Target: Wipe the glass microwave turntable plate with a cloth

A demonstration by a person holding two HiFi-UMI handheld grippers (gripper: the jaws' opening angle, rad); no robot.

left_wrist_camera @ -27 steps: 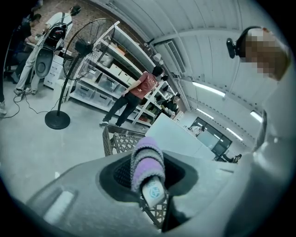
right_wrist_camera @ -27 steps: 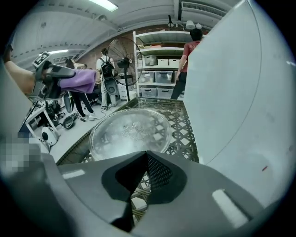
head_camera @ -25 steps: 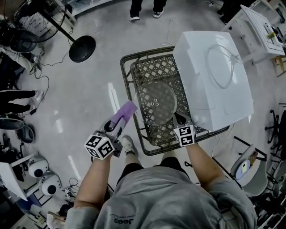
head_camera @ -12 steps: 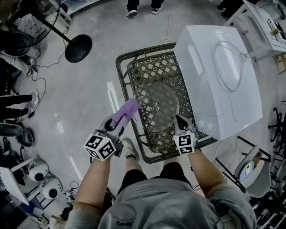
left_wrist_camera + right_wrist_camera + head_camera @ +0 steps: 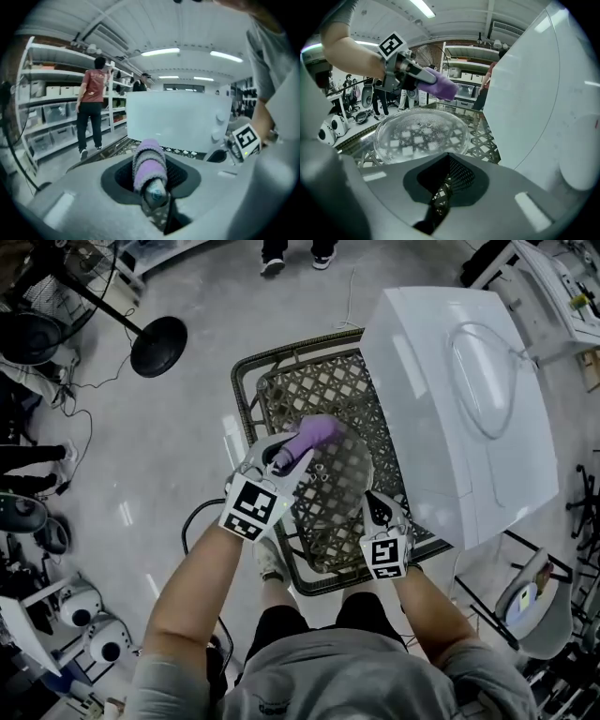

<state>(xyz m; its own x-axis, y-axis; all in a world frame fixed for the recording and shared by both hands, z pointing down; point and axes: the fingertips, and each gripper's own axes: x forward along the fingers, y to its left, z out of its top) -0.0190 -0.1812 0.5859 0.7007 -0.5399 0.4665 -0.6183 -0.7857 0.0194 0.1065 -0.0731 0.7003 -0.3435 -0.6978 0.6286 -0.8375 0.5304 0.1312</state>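
The round glass plate (image 5: 330, 474) lies on the lattice top of a wicker table (image 5: 281, 381), and fills the middle of the right gripper view (image 5: 421, 133). My left gripper (image 5: 287, 457) is shut on a rolled purple cloth (image 5: 315, 432), whose end hangs over the plate's far left part. In the left gripper view the cloth (image 5: 149, 164) sticks up out of the gripper (image 5: 154, 194). My right gripper (image 5: 374, 500) sits at the plate's near right rim, jaws closed on it (image 5: 440, 194). The rim itself is hidden behind the gripper body.
A white microwave (image 5: 459, 381) stands on the table's right side, close beside the plate and my right gripper. The table's raised rim (image 5: 246, 390) runs along the left. A fan base (image 5: 157, 345) stands on the floor at upper left. A person (image 5: 93, 105) stands by shelves.
My left gripper has swung right and forward from beside the table to over the plate, carrying the purple cloth. The right gripper has stayed at the plate's rim.
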